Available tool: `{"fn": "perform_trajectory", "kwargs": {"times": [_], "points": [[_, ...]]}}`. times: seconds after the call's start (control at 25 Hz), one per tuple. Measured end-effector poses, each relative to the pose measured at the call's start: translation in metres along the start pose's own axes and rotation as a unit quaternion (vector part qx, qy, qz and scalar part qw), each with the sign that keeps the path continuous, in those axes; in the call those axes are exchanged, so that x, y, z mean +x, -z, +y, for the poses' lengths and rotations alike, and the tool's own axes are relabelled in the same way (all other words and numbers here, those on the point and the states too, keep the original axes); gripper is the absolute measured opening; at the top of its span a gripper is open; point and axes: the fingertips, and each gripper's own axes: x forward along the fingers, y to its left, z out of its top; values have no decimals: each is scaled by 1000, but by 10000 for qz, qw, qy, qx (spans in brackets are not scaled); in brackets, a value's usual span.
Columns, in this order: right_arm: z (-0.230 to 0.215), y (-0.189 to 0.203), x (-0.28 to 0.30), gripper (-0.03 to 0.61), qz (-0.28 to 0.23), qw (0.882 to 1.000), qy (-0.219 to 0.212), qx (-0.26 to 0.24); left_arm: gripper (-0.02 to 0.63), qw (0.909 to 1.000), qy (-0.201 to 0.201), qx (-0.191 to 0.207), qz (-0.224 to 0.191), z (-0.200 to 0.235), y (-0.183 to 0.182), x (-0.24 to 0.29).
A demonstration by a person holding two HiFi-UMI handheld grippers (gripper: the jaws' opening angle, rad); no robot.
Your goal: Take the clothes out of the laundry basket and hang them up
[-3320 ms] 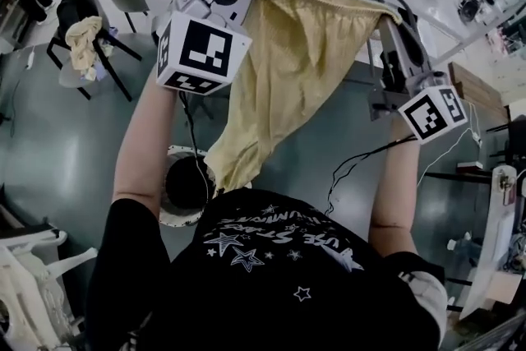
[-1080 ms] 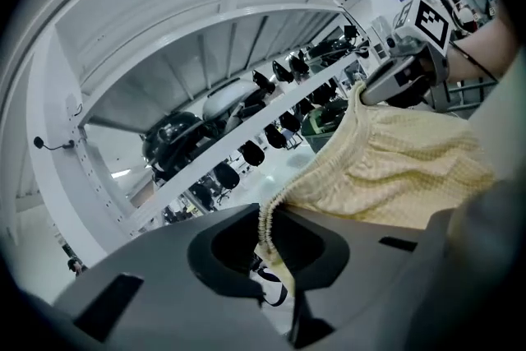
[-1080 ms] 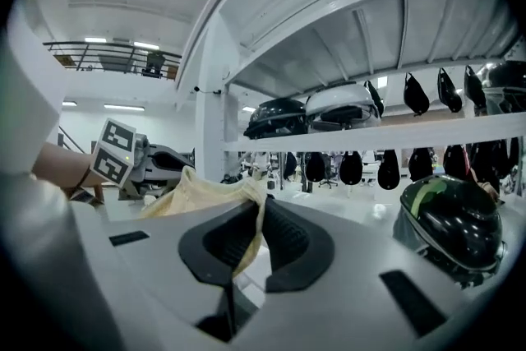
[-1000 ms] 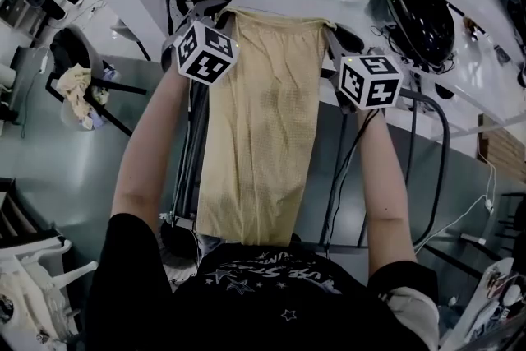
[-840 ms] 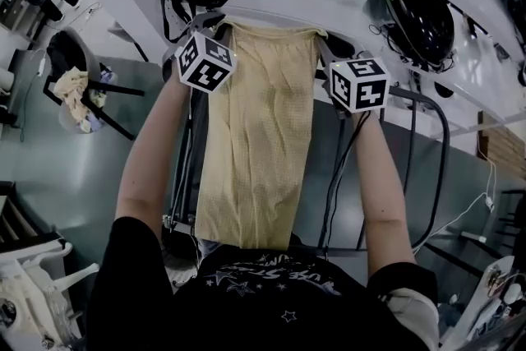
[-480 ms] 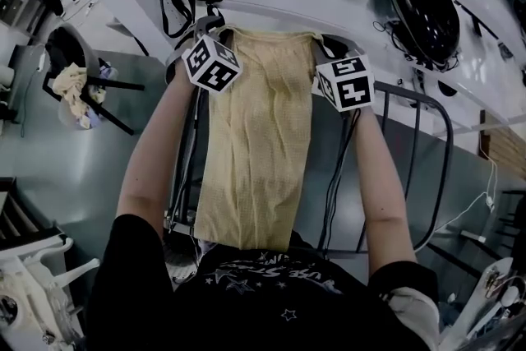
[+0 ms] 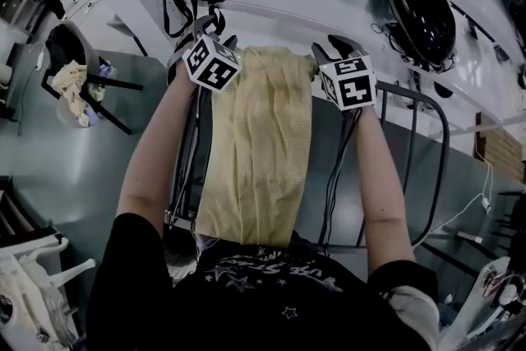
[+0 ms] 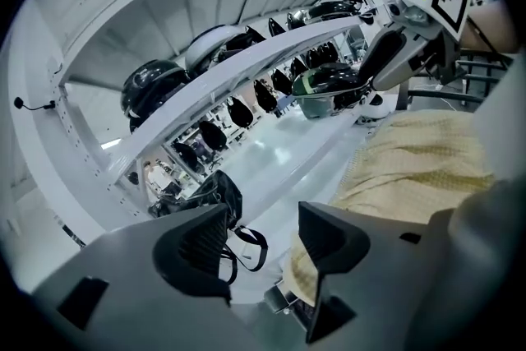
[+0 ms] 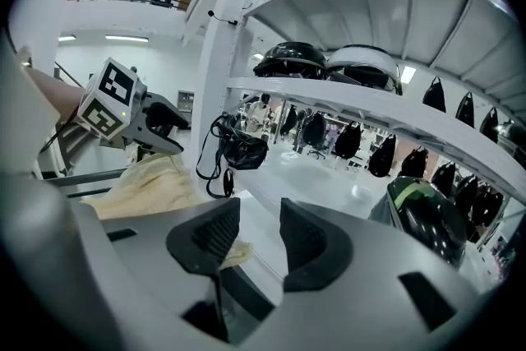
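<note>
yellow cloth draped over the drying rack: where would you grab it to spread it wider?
Take the yellow cloth at its two top corners, where it folds over the rack. Come in from the outer sides, left and right, pinching across each side edge. Those edges are exposed there, while the middle lies in soft lengthwise folds with no edge to pinch.

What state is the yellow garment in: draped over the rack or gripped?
Draped: yellow garment hangs over the rack; left gripper and right gripper jaws, just opening, pinch nothing.
</note>
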Motion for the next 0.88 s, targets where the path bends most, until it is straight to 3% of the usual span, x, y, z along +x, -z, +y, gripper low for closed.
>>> {"fn": "perform_trajectory", "kwargs": {"times": [0.28, 0.52, 0.88], "points": [[8, -33, -51, 164, -389, 9990, 224, 28, 276, 9979, -285, -297, -503, 18, -12, -55], [25, -68, -109, 163, -922, 9949, 386, 119, 276, 9908, -418, -684, -1087, 27, -26, -125], [99, -106, -184, 158, -1557, 9869, 290, 291, 245, 9781, -535, -998, -1747, 31, -6, -243]]}}
